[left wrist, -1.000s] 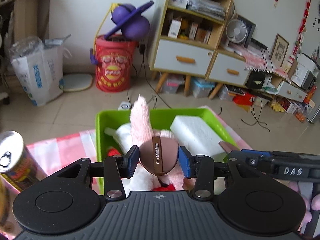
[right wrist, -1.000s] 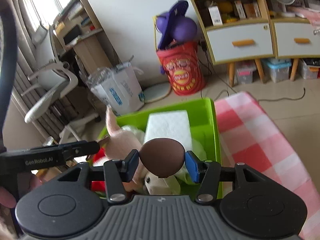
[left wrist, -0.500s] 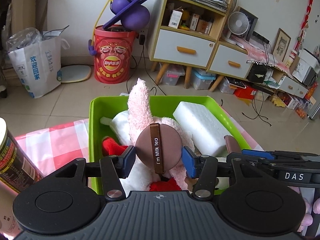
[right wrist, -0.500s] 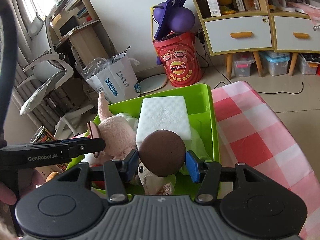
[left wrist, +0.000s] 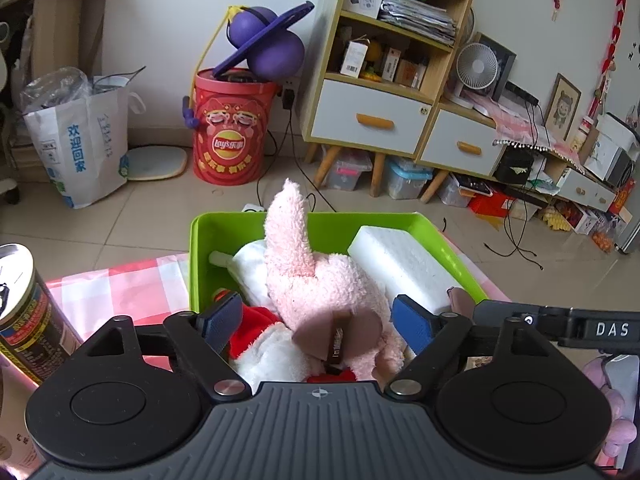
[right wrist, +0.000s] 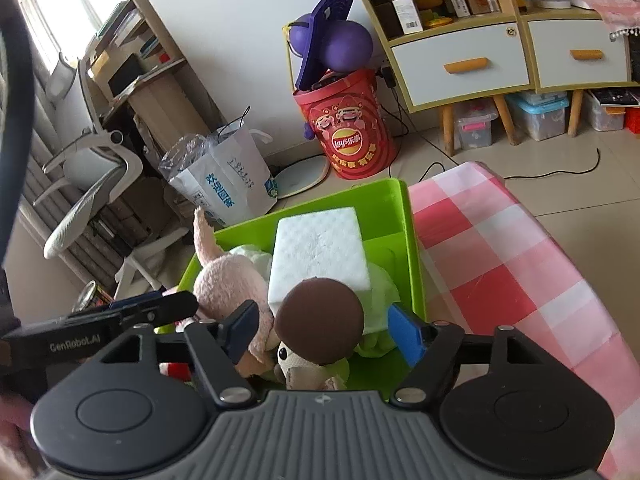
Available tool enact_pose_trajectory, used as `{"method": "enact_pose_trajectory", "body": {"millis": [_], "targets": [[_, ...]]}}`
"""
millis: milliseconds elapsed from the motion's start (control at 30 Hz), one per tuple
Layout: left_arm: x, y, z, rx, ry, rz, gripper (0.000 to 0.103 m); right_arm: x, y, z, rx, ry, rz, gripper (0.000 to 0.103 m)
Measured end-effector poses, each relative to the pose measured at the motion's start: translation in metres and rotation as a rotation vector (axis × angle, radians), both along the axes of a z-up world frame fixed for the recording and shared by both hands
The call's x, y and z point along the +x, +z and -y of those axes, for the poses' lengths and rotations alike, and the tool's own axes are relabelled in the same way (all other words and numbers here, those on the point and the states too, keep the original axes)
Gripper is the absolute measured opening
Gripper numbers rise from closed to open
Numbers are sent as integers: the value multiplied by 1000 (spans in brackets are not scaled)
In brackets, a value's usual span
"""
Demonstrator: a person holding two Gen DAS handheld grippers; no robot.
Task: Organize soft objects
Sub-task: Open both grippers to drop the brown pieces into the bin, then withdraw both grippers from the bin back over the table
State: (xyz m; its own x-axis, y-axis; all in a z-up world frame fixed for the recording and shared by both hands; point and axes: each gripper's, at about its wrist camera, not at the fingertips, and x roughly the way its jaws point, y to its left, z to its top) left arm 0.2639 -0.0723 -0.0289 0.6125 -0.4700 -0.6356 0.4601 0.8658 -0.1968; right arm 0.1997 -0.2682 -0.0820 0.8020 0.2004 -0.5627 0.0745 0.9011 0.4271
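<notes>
Both my tools, left (left wrist: 316, 322) and right (right wrist: 322, 330), have just spread, pinching nothing. The pink plush (left wrist: 320, 284) in the green bin (left wrist: 196, 248) looks light and squashy; I'd pinch its ear.

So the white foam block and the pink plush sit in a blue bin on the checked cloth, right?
Not quite: the bin is green, not blue. The right wrist view shows the white foam block and the pink plush inside it, on the checked cloth.

Red bucket (left wrist: 230, 132): "Lay's". Left tongs (right wrist: 322, 334) arm: "GenRobot.AI". Right tongs (left wrist: 318, 320) arm: "DAS".
</notes>
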Motion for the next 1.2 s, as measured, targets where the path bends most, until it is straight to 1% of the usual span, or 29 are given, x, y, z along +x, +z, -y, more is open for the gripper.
{"method": "enact_pose_trajectory", "body": {"millis": [233,367,467,633,800,933,1133,1200], "targets": [[-15,17,0,4,10,22,93,-14,19,8,-12,-32,10,50],[-30,30,-5,0,19,36,98,-29,33,12,-49,-48,8,53],[-46,42,-9,-4,33,36,98,-45,46,16,-66,-67,12,56],[-77,61,-22,-11,55,46,98,-73,62,17,-57,-77,5,59],[-114,72,-44,-12,82,48,98,-101,71,11,-81,-83,7,61],[-143,74,-65,-6,120,45,98,-119,73,4,-84,-73,-6,61],[-173,69,-99,15,194,38,98,-140,75,-10,-84,-50,-13,62],[-181,64,-109,18,222,32,98,-146,74,-15,-78,-42,-19,65]]}}
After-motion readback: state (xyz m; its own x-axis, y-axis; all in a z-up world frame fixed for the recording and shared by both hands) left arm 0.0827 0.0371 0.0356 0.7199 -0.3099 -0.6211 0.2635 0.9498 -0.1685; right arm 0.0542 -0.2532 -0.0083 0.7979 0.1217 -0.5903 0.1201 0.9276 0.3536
